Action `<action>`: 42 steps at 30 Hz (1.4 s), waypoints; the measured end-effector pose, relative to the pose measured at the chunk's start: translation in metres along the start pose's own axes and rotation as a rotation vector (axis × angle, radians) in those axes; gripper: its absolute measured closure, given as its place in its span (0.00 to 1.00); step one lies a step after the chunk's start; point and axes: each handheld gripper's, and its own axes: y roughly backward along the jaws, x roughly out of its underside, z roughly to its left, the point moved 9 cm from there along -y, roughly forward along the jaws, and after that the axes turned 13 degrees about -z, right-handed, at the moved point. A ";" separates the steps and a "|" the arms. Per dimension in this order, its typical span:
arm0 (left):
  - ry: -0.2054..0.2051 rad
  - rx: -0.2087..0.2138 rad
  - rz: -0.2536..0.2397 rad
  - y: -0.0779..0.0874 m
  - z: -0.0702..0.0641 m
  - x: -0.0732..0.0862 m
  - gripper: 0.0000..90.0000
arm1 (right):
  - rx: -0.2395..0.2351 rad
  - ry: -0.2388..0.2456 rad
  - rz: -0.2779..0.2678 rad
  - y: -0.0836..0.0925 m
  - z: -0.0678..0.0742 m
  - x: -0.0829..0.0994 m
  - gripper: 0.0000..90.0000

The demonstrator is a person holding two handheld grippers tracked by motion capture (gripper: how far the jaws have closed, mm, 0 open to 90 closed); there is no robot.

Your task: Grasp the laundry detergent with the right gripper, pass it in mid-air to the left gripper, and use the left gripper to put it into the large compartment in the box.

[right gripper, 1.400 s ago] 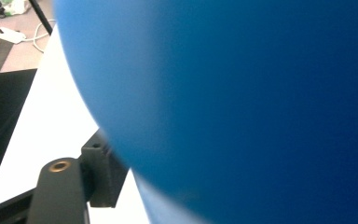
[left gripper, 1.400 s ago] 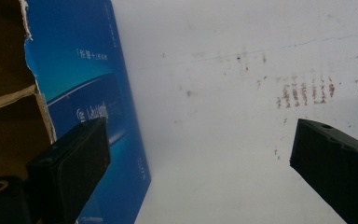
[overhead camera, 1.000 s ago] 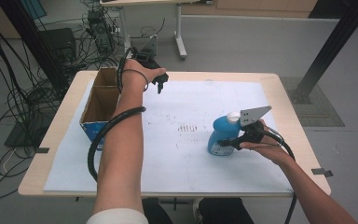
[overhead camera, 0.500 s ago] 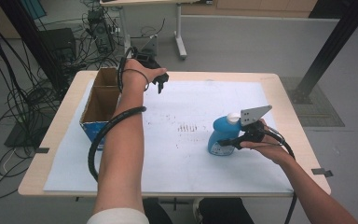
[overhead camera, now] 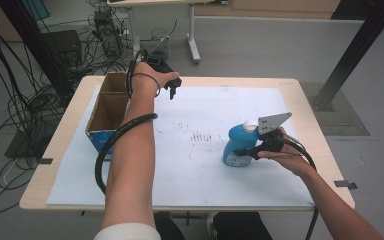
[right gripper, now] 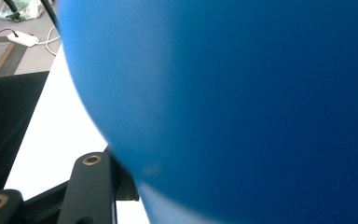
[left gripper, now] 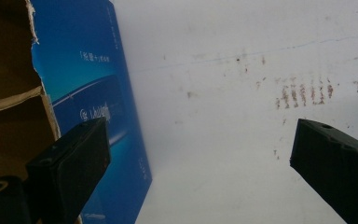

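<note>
Right of the cardboard box (overhead camera: pixel 107 107), right gripper (overhead camera: pixel 250 150) is clamped on blue bottle (overhead camera: pixel 237 145); left gripper (overhead camera: pixel 172 90) beside it, jaws apart.

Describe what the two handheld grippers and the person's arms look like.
Both are black. The left gripper has blocky black jaws and a thick black cable looping under the forearm; a dark band circles that wrist, with a white sleeve at the upper arm. The right gripper carries a grey three-cornered plate and trails a black cable.

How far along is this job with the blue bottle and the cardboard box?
Early. Done: the right gripper has just closed on the blue bottle, which stands on the white sheet. In hand: that grip. Left, probably: carrying it to the cardboard box, where the open left gripper waits.
</note>
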 end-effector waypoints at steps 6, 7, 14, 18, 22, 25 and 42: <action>-0.002 0.001 0.002 0.000 0.000 0.000 0.06 | 0.003 -0.002 0.003 0.000 0.000 0.000 0.47; -0.001 0.000 0.001 0.000 0.001 0.000 0.06 | 0.003 -0.001 0.003 0.000 0.000 0.000 0.47; -0.003 -0.004 0.001 0.001 0.000 0.000 0.06 | 0.001 -0.001 0.002 0.000 0.000 0.000 0.47; -0.004 -0.004 0.000 0.001 0.000 -0.001 0.06 | 0.000 -0.001 0.001 0.000 0.000 0.000 0.47; -0.004 -0.005 0.001 0.002 0.000 -0.001 0.06 | -0.001 0.001 0.000 0.000 0.000 0.000 0.47; -0.003 -0.006 0.000 0.001 0.000 -0.001 0.06 | -0.003 -0.001 -0.002 0.000 -0.001 0.000 0.47; -0.009 -0.010 -0.001 0.004 -0.002 -0.003 0.06 | -0.004 -0.001 0.000 0.000 0.000 0.000 0.48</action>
